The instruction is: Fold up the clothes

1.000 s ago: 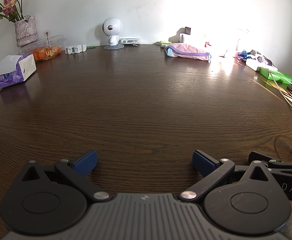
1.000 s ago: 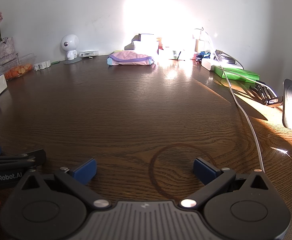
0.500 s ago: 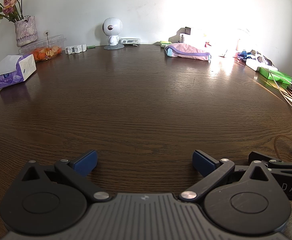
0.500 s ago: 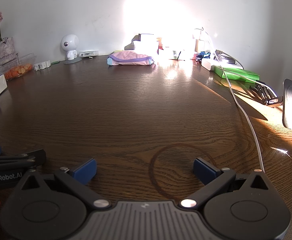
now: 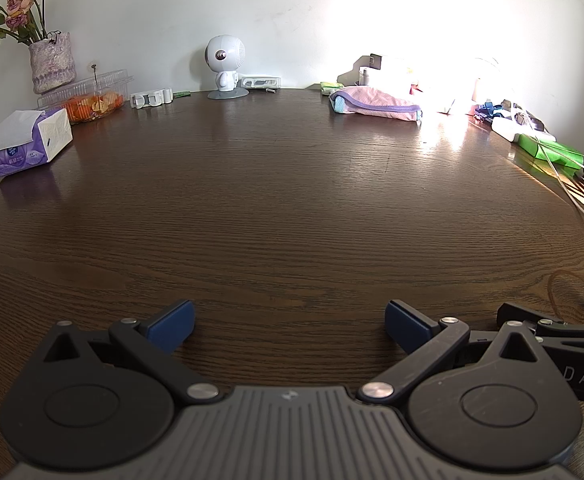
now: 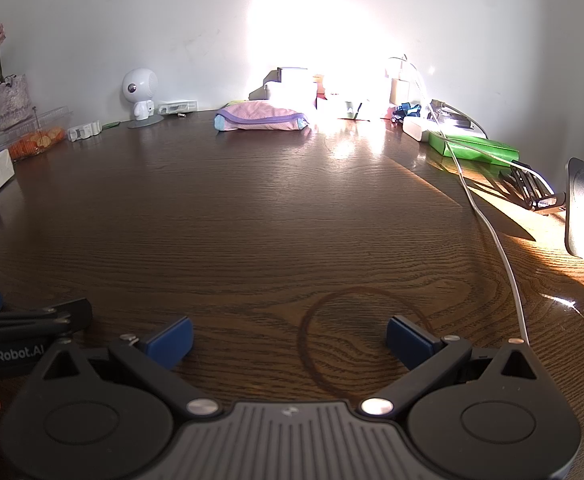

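Left gripper (image 5: 289,316) and right gripper (image 6: 289,334) rest low over the table (image 5: 292,208), jaws wide, holding nothing. Folded pink cloth (image 6: 261,117) lies well apart at the far edge, apparently one garment; glare obscures its surroundings.

A home: dried roses in a vase (image 5: 53,65), tissue box (image 5: 27,142), cluttered wooden table (image 5: 283,200).

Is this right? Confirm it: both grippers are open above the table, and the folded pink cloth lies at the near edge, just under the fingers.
Not quite. The folded pink cloth lies at the table's far edge, near the wall, as the right wrist view shows. Both the left gripper and right gripper are open.
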